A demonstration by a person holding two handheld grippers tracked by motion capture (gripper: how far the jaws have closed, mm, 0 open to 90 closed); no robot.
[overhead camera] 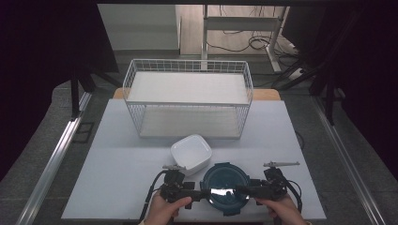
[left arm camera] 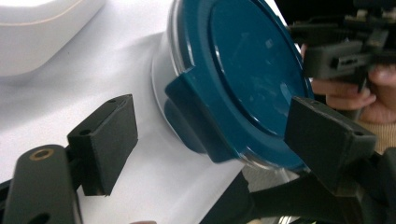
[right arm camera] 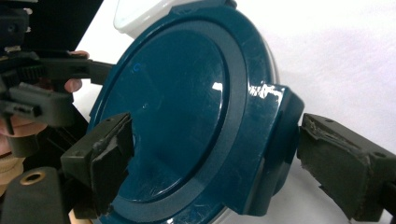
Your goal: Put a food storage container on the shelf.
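A round clear container with a dark teal clip-on lid (overhead camera: 225,184) stands near the table's front edge. My left gripper (overhead camera: 202,193) comes at it from the left, jaws open. In the left gripper view one lid clip (left arm camera: 198,119) lies between the pads of my left gripper (left arm camera: 215,140), and neither pad touches it. From the other side my right gripper (overhead camera: 241,190) reaches the lid. It (right arm camera: 215,163) stands open astride the rim: one pad over the lid's top (right arm camera: 168,107), the other just outside a clip (right arm camera: 275,140).
A white square bowl (overhead camera: 191,152) sits just behind and left of the container. A white wire basket (overhead camera: 187,96) with a shelf stands at the table's far side. The table edge runs close under both hands.
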